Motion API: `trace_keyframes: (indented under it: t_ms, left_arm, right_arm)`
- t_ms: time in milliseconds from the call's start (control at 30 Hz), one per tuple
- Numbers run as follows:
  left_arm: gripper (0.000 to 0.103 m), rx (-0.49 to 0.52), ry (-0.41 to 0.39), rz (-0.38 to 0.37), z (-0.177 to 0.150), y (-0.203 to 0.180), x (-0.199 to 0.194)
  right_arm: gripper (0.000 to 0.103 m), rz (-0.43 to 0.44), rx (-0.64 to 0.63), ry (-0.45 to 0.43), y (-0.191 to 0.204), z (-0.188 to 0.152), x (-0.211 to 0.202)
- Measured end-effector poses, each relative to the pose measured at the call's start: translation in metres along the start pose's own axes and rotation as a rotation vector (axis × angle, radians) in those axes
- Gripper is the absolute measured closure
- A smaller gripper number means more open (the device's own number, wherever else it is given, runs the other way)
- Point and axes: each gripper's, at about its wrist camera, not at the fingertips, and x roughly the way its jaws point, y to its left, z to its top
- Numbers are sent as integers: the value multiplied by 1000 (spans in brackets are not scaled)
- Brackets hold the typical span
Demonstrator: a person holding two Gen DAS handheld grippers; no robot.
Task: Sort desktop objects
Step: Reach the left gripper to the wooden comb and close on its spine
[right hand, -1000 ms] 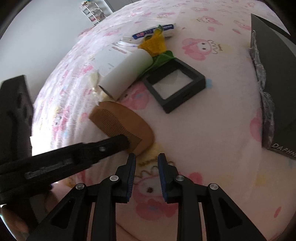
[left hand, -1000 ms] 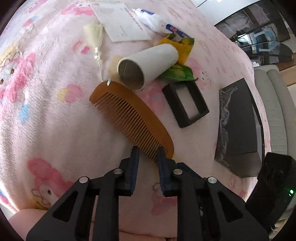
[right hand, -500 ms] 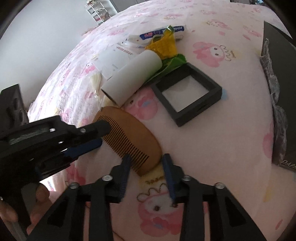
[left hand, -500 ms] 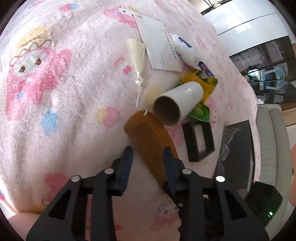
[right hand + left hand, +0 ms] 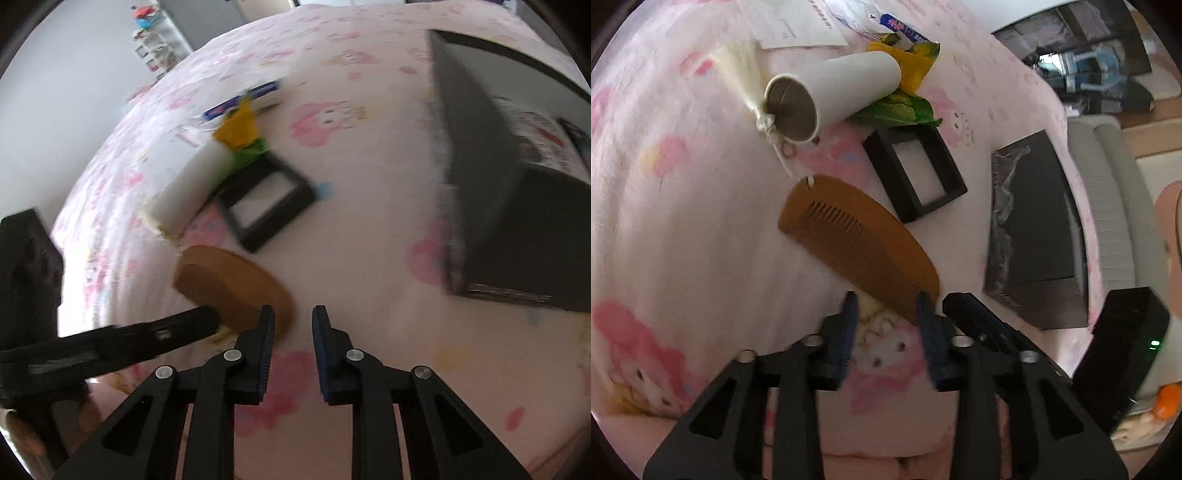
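A wooden comb (image 5: pixel 857 243) lies flat on a pink cartoon-print blanket (image 5: pixel 683 229), its near tip between the fingers of the left gripper (image 5: pixel 886 314), whose jaws have just been opening and do not press it. The right gripper (image 5: pixel 293 325) hangs beside the comb, jaws close together, holding nothing. One white tube (image 5: pixel 834 92) hides part of a yellow-green wrapper (image 5: pixel 908 103); one black frame (image 5: pixel 916 173) and one dark box (image 5: pixel 1034 236) lie beyond. The right view is motion-blurred.
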Motion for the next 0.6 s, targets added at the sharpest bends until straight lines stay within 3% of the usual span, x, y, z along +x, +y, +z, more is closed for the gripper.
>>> trace_keyframes:
  t_ms: [100, 233, 333, 400, 600]
  left_arm:
    - [66, -32, -135, 37, 4, 6, -22]
    - [65, -145, -212, 104, 21, 28, -25]
    - [65, -203, -190, 90, 30, 42, -17]
    - [66, -183, -188, 92, 30, 39, -16]
    - [65, 0, -118, 148, 19, 3, -4]
  right_arm:
    - [85, -1, -46, 35, 3, -1, 8]
    - [84, 18, -89, 56, 16, -2, 24]
    - [84, 13, -130, 49, 24, -4, 30]
    - [84, 19, -139, 41, 27, -3, 31]
    - [84, 11, -99, 18, 12, -4, 22]
